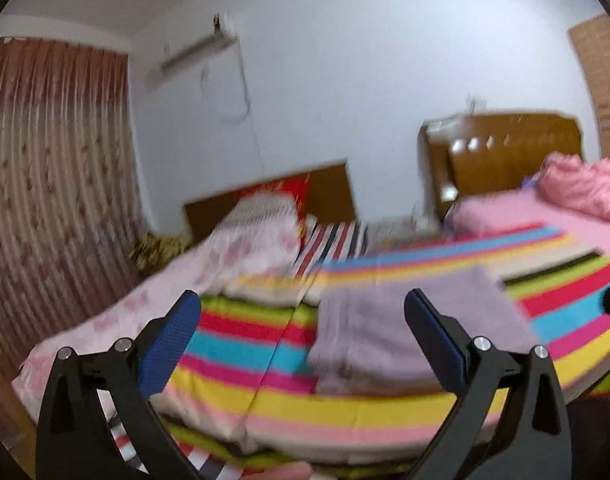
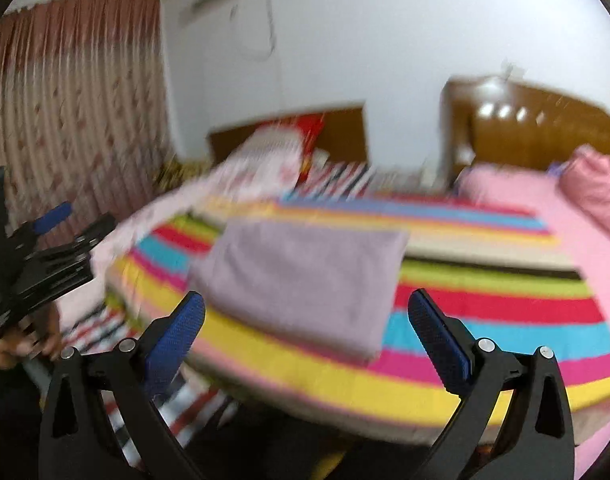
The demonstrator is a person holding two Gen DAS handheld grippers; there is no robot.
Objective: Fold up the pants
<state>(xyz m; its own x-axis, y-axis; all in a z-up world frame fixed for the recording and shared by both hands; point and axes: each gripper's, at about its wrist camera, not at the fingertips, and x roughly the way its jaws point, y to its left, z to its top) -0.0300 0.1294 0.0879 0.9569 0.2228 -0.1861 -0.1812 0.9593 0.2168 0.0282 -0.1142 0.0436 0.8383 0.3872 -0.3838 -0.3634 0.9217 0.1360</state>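
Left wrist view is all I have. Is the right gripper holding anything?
Observer: No. The right gripper is open, nothing between its pads.
Operator: Does the folding look finished?
Observer: The lilac pants lie as one folded rectangle on the striped bedspread, their near right corner showing flat.
Operator: Am I visible from there?
Observer: Yes. The left gripper shows at the picture's left edge, held by a hand, apart from the lilac pants.

Striped bedspread [image 2: 485,308] covers the near bed. Pink sheet [image 2: 517,196] and crumpled pink quilt [image 1: 581,184] at its headboard [image 2: 545,136] end. Floral blanket [image 1: 241,248] along far-left edge. Curtain [image 1: 53,160] beyond, wall AC [image 1: 197,54].
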